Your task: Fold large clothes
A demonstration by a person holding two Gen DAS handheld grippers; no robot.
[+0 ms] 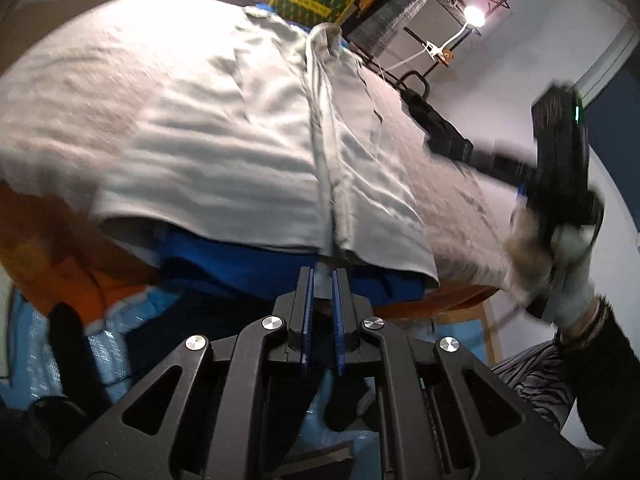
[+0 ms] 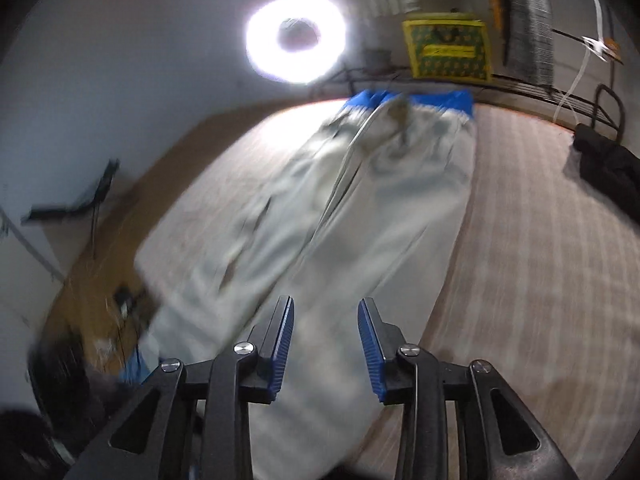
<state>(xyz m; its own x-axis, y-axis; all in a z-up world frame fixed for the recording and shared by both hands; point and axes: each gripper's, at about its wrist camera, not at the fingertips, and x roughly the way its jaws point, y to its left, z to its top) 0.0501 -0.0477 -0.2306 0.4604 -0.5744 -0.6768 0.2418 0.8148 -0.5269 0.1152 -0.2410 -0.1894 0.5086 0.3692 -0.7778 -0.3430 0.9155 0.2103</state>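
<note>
Flat along the table [image 2: 540, 240], pale grey trousers [image 2: 360, 208] reaching its near edge, left gripper [image 1: 322, 280] pinching their hem, right gripper [image 2: 325, 320] spread apart above them, holding nothing

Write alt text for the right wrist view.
The open right tool hovers over pale grey trousers spread lengthwise on a striped cover, with blue cloth at their far end. Behind are a bright ring light, a yellow box and a black garment at right.
</note>
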